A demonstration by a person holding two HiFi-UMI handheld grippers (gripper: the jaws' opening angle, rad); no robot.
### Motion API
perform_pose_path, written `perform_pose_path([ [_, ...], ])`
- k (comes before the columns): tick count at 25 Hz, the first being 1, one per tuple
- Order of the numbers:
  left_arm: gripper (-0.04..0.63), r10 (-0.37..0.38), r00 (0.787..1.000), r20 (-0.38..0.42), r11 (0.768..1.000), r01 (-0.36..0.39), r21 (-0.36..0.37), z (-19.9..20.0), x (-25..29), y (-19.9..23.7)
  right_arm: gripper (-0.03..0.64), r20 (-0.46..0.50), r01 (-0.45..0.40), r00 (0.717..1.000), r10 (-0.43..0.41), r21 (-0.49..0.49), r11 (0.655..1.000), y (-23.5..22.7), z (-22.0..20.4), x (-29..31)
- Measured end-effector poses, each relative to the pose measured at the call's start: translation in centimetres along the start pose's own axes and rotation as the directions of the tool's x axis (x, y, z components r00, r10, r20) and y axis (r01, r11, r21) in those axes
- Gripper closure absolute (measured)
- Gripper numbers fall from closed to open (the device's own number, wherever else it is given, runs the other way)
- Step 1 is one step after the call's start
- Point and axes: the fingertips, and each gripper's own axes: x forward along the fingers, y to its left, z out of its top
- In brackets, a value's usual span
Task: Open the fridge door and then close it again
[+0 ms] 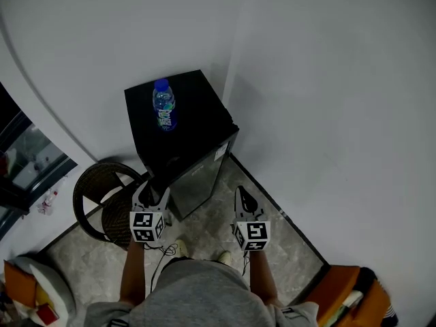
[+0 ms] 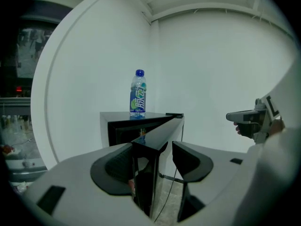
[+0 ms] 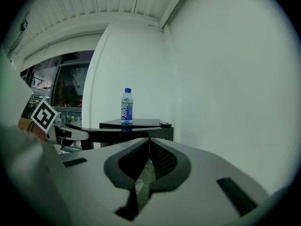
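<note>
The left gripper stands wide astride the edge of the small black fridge's glossy door, which is ajar. The right gripper is closed and empty.

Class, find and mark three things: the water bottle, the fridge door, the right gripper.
water bottle (image 1: 163, 109): head view, on its label.
fridge door (image 2: 146, 154): left gripper view, on its free edge.
right gripper (image 3: 149, 142): right gripper view, where the shut jaws meet.
</note>
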Motion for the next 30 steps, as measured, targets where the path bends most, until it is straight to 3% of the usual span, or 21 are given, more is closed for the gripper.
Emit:
perform_pose_path([
  [30, 0.338, 0.078, 0.997, 0.009, 0.997, -0.078, -0.023, -1.0, -3.2, -5.9, 0.592, -0.005, -0.096, 0.995, 0.096, 0.008, 0.995, -2.5, -1.1, -4.6],
])
